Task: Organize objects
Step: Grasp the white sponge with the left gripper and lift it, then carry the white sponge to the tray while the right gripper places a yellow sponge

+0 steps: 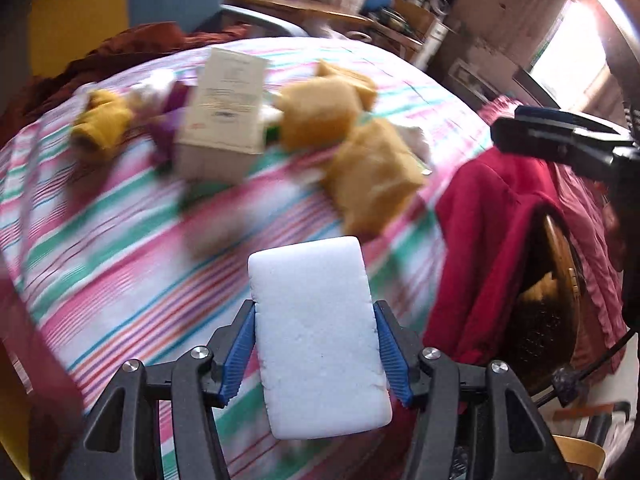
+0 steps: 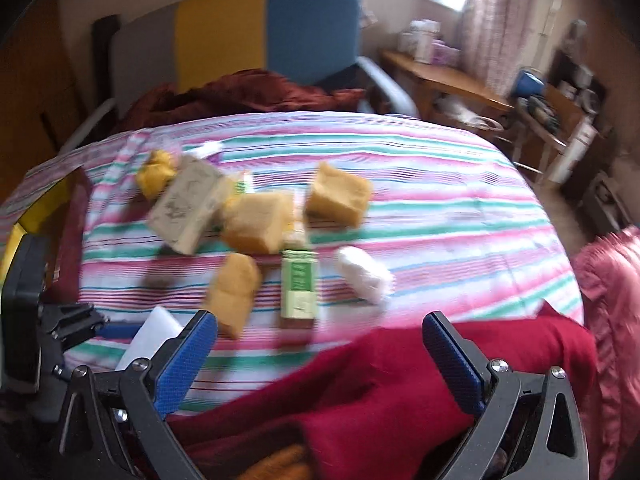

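Observation:
My left gripper (image 1: 314, 306) is shut on a white foam block (image 1: 316, 332), its blue pads pressing both long sides above the striped bedsheet (image 1: 120, 264). In the right wrist view the same block (image 2: 154, 334) shows at the lower left. Further up the bed lie a beige carton (image 1: 222, 116), three yellow sponge blocks (image 2: 258, 222) (image 2: 340, 194) (image 2: 234, 292), a green box (image 2: 300, 284), a white wrapped lump (image 2: 364, 274) and a yellow cloth bundle (image 2: 156, 174). My right gripper (image 2: 320, 318) is open with nothing between its fingers, over the bed's near edge.
A dark red garment (image 2: 380, 392) is draped at the bed's near edge, below my right gripper. A wicker chair (image 1: 552, 300) stands beside the bed. A cluttered wooden table (image 2: 448, 76) stands beyond the bed, and blue and yellow cushions (image 2: 312, 28) stand at its head.

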